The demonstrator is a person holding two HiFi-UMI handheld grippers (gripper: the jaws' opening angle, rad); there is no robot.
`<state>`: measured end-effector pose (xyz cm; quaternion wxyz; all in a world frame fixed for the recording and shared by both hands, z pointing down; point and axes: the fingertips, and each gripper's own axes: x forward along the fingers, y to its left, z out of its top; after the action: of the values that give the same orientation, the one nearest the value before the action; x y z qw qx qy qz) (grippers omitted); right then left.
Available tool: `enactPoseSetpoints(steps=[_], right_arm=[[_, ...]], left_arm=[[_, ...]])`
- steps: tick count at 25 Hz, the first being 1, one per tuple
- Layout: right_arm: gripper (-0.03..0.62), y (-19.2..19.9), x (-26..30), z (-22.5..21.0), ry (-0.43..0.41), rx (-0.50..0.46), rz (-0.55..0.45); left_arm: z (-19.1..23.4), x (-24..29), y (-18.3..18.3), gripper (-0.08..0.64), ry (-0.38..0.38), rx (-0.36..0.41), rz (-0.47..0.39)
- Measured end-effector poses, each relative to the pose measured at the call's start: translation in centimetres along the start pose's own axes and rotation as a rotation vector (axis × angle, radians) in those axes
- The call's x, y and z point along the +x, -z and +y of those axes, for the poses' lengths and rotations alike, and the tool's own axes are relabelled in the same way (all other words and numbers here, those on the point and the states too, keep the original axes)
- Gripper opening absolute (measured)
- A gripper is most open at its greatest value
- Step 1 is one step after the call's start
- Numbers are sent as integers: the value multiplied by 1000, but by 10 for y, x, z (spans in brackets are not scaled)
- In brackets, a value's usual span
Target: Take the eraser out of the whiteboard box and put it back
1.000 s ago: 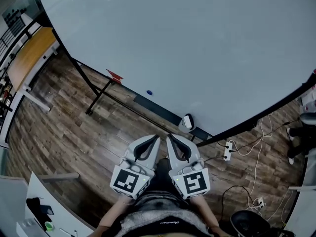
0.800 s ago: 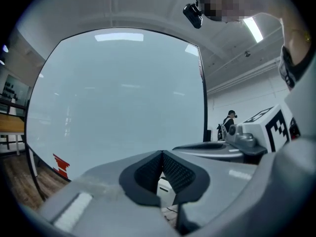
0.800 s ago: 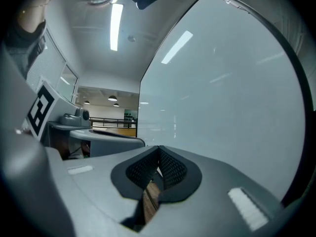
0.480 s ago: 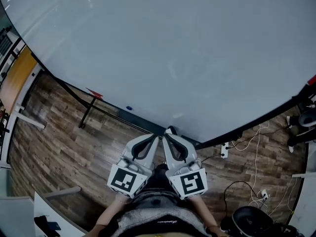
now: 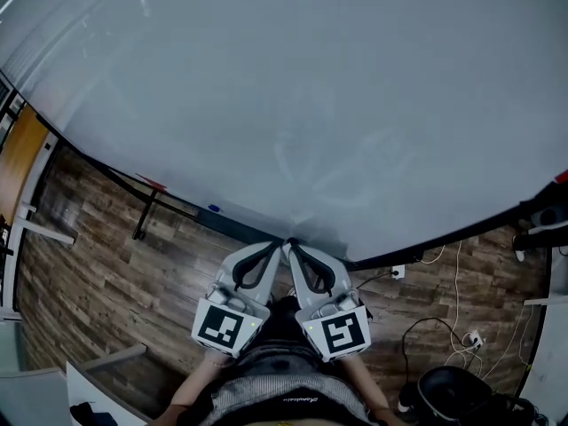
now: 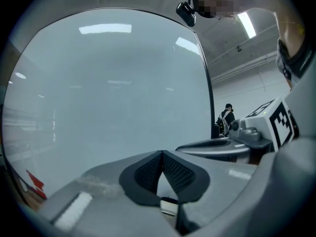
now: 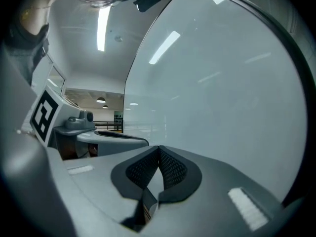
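Both pairs of jaws are pressed together with nothing between them. The left gripper point(image 5: 278, 246) and right gripper point(image 5: 292, 246) sit side by side, their tips close together at the lower edge of the one whiteboard point(image 5: 293, 105). The eraser and its box cannot be made out in any view; the two grippers cover that stretch of the ledge point(image 5: 244, 227). Further left along it are one small blue object point(image 5: 213, 208) and one red piece point(image 5: 158, 185) — both too small to identify. One power strip point(image 5: 393, 272) lies on the wooden floor point(image 5: 98, 264).
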<state>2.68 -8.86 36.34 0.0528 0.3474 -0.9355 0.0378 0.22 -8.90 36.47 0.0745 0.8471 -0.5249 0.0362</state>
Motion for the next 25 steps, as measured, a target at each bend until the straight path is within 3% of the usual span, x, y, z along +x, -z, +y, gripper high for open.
enactPoseSetpoints(steps=[5, 12, 25], right_arm=[[0, 2, -6, -9, 87, 27, -4], [0, 11, -4, -10, 197, 29, 16], [0, 21, -2, 3, 296, 14, 26]], left_arm=[[-1, 11, -1, 2, 85, 56, 37], [-2, 11, 9, 1, 197, 33, 28], [4, -3, 22, 2, 283, 21, 29]])
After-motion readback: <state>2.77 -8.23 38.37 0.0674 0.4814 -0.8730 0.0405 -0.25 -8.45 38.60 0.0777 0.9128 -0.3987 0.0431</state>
